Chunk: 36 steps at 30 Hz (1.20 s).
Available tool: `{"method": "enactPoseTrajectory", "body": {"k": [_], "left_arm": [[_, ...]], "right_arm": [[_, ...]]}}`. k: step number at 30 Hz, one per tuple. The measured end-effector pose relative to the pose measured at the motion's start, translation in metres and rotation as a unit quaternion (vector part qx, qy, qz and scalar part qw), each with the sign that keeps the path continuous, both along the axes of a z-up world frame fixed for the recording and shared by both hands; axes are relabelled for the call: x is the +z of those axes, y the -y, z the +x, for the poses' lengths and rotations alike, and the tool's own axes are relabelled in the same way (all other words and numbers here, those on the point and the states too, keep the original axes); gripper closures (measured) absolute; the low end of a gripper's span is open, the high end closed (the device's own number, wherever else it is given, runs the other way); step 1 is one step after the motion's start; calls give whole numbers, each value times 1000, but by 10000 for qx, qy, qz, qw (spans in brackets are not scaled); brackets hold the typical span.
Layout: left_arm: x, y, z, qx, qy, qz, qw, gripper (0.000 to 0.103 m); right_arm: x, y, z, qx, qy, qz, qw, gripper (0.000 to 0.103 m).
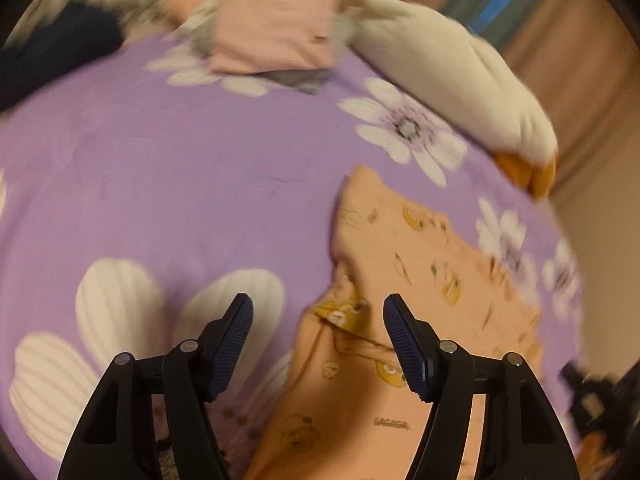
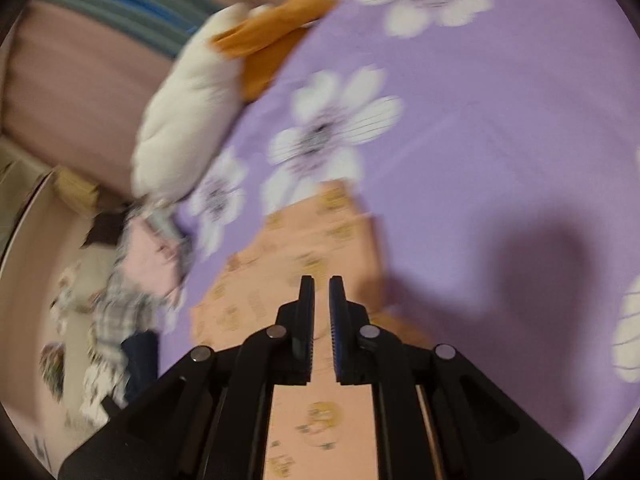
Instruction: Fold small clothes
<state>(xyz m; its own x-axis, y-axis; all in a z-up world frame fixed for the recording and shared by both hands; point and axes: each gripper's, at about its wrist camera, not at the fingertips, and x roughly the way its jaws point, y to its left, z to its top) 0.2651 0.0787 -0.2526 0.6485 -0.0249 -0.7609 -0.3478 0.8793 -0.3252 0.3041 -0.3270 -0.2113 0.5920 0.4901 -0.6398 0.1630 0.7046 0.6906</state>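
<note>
A: Peach printed garment [image 1: 400, 320], small one, lies on the purple flowered bed sheet [image 1: 180, 160], partly bunched. Where's it sit from my jaws?

B: Left gripper [image 1: 318, 340] hangs right over its near end, jaws spread wide, nothing pinched; cloth shows in the gap and under the right-hand pad. From there the garment runs up and to the right, long axis slanted that way, far corner toward the white stuffed toy [image 1: 460, 76].

A: And the right gripper [image 2: 321, 320]?

B: Jaws nearly closed, thin slit between them. I see peach cloth below and beyond the tips, but none caught in the slit. I'd call it empty, above the garment's middle.

A: So which hand's nearer an edge?

B: My guess, the left: the garment's left edge crosses its gap. Right would need to drop and open first.

A: Surface?

B: Soft bed, so cloth will sink and drag. Folded pink piece [image 1: 276, 28] sits at the far side, well apart, over something grey. Dark blue item [image 1: 52, 56] far left.

A: Room?

B: Brownish curtain or sofa behind; more clothes heaped beside the bed [image 2: 116, 308] in the right view. Blurry, can't say more.
</note>
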Motion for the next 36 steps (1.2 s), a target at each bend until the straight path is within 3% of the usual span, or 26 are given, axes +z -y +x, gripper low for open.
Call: {"method": "enactPoseTrajectory", "body": {"k": [2,3,5,8,11,14,16,17,18,19,20,21,25,29,31,34,36], "left_arm": [[-22,20,17,-156,-646,839,9943,32],[-28,25,18,-216,-614,1084,9920,28],[-22,21,15,-171,-666,1004,9926,28],[-14,-5,3,252,-720,315,9966,29],[-15,-13,-4,256,-721,175,9969,29],[-21,-1,-1,-15,-878,667,9939,29],[-18,12,-6,-52,-1034,1058,9890,32],[-16,14,-11,-71,-1045,1018,9893,32],[-11,13,-19,-123,-987,776,9920,32],[-5,9,-33,-182,-822,269,9961,32],[-1,3,-41,-191,-703,-69,9973,32],[4,-5,-56,-149,-492,-655,9965,32],[2,-27,-108,74,-108,-2246,9744,27],[-3,-35,-162,136,22,-2687,9631,20],[-3,-38,-183,201,90,-2830,9589,18],[-4,-40,-209,59,336,-3130,9491,5],[-10,-39,-229,60,357,-3326,9424,5]], "right_arm": [[-10,-20,6,367,-142,-173,9991,92],[-17,-28,9,466,-336,-386,9976,96],[-43,-35,15,398,-1186,-1223,9846,103],[-47,-22,11,212,-1175,-834,9893,102],[-31,-18,4,73,-885,-1059,9904,93],[-37,-29,3,207,-1086,-1823,9770,95],[-40,-31,-1,123,-1020,-1745,9793,95],[-37,-27,-3,91,-1064,-1586,9815,89],[-34,-22,-10,117,-1086,-1185,9869,89],[-29,-20,-15,111,-997,-924,9907,89],[-23,-15,-26,84,-793,-573,9952,89],[-15,-11,-38,-7,-624,-331,9975,85],[13,9,-96,-563,-249,-80,9981,67],[23,9,-143,-611,74,212,9979,44],[17,3,-163,-577,-11,167,9982,43],[9,7,-196,-737,-102,73,9972,42],[1,11,-216,-841,-176,107,9962,38]]}}
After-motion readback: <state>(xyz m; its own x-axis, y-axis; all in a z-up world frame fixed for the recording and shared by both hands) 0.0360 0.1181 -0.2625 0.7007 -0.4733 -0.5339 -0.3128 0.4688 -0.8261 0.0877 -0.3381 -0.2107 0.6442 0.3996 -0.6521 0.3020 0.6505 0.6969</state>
